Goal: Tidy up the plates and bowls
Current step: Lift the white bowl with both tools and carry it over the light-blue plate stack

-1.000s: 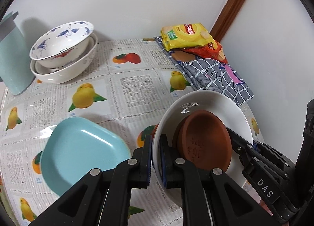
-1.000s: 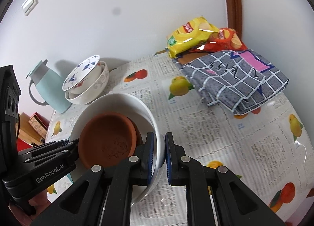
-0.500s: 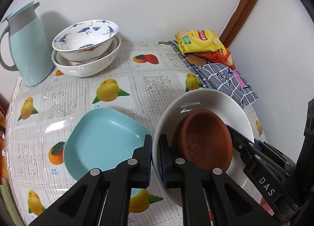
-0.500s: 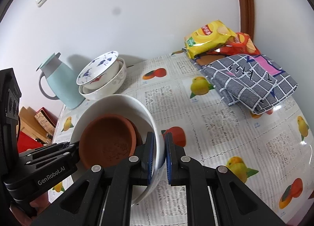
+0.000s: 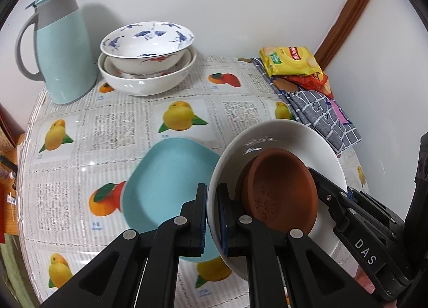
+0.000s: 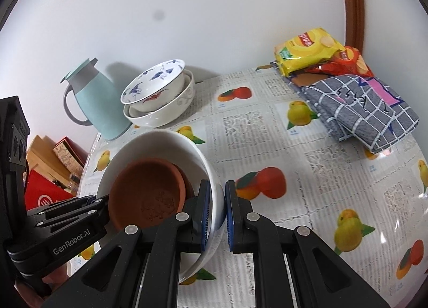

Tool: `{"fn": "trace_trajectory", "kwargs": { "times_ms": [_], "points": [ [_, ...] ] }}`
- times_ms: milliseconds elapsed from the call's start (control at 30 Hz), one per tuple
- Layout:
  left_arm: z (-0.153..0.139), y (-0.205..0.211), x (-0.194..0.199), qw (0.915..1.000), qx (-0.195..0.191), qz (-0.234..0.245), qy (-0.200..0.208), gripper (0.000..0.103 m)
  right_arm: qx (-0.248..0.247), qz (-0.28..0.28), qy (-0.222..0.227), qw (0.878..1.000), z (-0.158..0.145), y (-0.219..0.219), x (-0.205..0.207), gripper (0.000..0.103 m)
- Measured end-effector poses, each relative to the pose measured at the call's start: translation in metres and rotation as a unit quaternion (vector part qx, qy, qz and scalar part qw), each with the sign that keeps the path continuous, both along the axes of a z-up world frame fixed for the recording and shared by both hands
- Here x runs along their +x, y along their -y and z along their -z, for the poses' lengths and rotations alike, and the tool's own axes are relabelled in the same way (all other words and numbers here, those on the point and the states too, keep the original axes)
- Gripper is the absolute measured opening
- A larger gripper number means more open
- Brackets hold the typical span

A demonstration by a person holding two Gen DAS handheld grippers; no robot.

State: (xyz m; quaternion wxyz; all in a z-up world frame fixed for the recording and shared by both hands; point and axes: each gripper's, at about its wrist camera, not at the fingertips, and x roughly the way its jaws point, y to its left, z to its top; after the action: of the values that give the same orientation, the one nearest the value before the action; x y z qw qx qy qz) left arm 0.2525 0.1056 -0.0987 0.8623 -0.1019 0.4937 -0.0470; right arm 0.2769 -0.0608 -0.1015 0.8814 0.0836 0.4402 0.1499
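A white bowl point(image 5: 281, 134) point(image 6: 160, 145) is held off the table between both grippers, with a brown clay dish point(image 5: 281, 187) point(image 6: 147, 190) lying tilted inside it. My left gripper point(image 5: 212, 214) is shut on the bowl's near-left rim. My right gripper point(image 6: 216, 214) is shut on the opposite rim, and its black fingers point(image 5: 329, 195) show behind the brown dish. A light blue plate point(image 5: 165, 182) lies on the table just left of and partly under the bowl. Two stacked patterned bowls point(image 5: 147, 67) point(image 6: 157, 99) stand at the back by the wall.
A pale blue thermos jug point(image 5: 61, 54) point(image 6: 96, 104) stands at the back left beside the stacked bowls. Snack bags point(image 5: 291, 60) point(image 6: 307, 50) and a folded checked cloth point(image 5: 321, 115) point(image 6: 361, 107) lie at the back right. Boxes point(image 6: 48, 179) sit beyond the table's left edge.
Both grippers have carried the white bowl with the brown dish leftwards across the table. The jug has come into view and the blue plate now lies closer under the bowl.
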Motion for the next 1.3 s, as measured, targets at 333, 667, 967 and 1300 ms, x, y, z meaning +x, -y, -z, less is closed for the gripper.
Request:
{"fn": "trace_trajectory", "kwargs": {
  "times_ms": [333,667,967,1300],
  "points": [
    [0.006,-0.025,0.004,0.9999,0.004,-0.013,-0.005,0.008,0.007,-0.015,-0.004,1.000,0.007,-0.026,0.007,0.011],
    [0.030,-0.043,0.014,0.9994,-0.003,-0.022,-0.026,0.008,0.004,-0.020,-0.022,1.000,0.029,-0.044,0.019,0.011],
    [0.056,-0.055,0.024,0.9985,-0.007,-0.029,-0.047,0.008,-0.003,-0.029,-0.043,0.999,0.052,-0.058,0.032,0.011],
    [0.072,-0.059,0.030,0.9981,-0.015,-0.024,-0.054,0.010,0.008,-0.035,-0.059,0.998,0.078,-0.060,0.039,0.011]
  ]
}}
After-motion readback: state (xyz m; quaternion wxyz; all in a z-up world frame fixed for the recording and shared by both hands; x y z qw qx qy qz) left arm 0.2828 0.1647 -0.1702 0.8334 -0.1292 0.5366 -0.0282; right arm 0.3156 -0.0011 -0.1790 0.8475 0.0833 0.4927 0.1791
